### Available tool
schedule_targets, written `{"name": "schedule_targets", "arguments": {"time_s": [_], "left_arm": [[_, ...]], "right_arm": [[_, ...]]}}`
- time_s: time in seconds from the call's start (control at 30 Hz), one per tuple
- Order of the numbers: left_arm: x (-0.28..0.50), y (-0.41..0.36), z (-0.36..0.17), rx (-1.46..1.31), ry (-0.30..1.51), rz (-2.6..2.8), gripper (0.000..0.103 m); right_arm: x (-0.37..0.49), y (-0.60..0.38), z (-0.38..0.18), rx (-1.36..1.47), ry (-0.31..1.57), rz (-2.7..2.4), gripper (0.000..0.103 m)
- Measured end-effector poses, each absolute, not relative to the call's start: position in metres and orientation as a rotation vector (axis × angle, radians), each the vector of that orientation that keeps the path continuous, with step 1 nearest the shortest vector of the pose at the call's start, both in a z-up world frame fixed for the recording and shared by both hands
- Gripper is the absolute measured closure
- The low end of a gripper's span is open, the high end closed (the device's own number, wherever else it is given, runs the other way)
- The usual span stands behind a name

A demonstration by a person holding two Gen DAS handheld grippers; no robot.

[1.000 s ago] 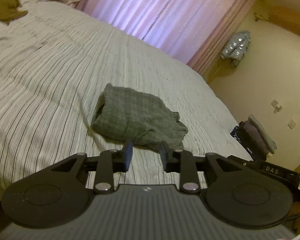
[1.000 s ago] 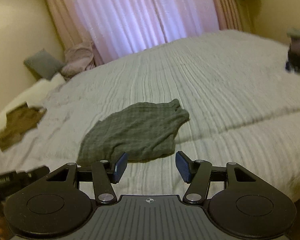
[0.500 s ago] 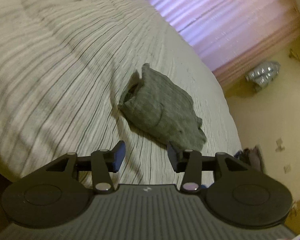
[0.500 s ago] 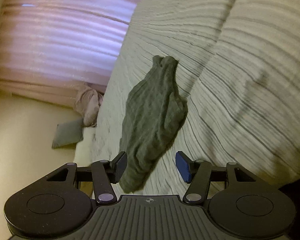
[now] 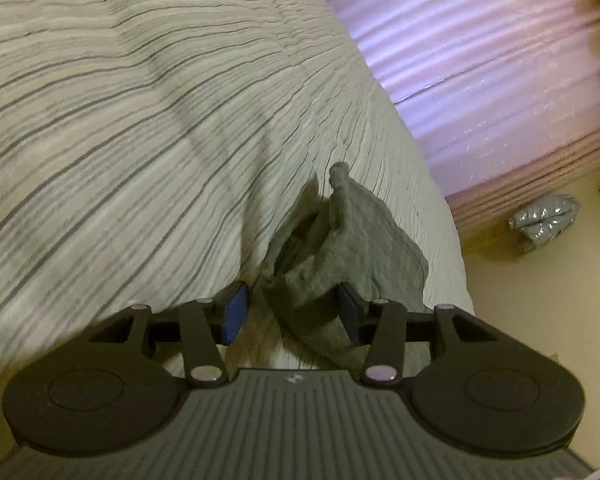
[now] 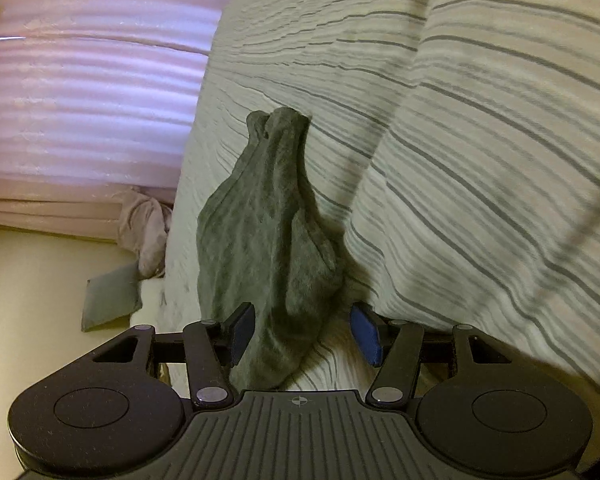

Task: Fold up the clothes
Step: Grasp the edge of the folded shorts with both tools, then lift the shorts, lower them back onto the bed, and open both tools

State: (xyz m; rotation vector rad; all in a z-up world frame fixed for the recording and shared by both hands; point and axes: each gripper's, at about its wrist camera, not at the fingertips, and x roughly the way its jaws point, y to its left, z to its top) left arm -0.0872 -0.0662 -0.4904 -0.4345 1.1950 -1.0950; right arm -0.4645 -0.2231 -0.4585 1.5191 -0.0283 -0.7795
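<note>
Garment: grey garment (image 6: 268,240) is lying rumpled on the striped bed (image 6: 480,140), long axis running up-frame.
Left gripper (image 5: 292,312): gaping wide, holding nothing, cloth between fingers.
Right gripper (image 6: 304,334): likewise, equally near.

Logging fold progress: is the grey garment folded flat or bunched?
Bunched: the grey garment lies rumpled in uneven ridges on the striped bed cover.

A striped bedspread (image 5: 140,128) spreads beside pink curtains (image 5: 480,60) and a grey cushion (image 6: 110,300).
</note>
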Motion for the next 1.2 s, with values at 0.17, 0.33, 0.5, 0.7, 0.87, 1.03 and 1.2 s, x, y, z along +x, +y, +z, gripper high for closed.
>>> {"name": "schedule_targets", "arguments": {"time_s": [0.17, 0.33, 0.5, 0.7, 0.87, 1.03, 1.2], "left_arm": [[-0.08, -0.075, -0.48, -0.324, 1.153, -1.158, 0.092], [-0.081, -0.072, -0.46, -0.206, 1.046, -1.279, 0.097], [-0.081, -0.075, -0.475, -0.113, 1.047, -1.297, 0.095], [-0.084, -0.062, -0.462, -0.112, 1.035, -1.29, 0.088], [-0.08, -0.057, -0.464, -0.268, 1.132, -1.27, 0.075], [-0.08, -0.066, -0.471, -0.279, 1.156, -1.246, 0.085], [-0.078, -0.073, -0.476, -0.271, 1.165, -1.234, 0.094]], "right_arm": [[-0.457, -0.227, -0.454, 1.418, 0.025, -0.787, 0.095], [-0.468, -0.217, -0.433, 1.294, 0.006, -0.763, 0.098], [-0.467, -0.211, -0.446, 1.277, 0.108, -0.817, 0.098], [-0.483, -0.207, -0.452, 1.319, 0.085, -0.744, 0.089], [-0.508, -0.201, -0.458, 1.428, -0.056, -0.746, 0.08], [-0.5, -0.207, -0.459, 1.455, -0.081, -0.768, 0.081], [-0.5, -0.207, -0.446, 1.334, -0.038, -0.811, 0.098]]}}
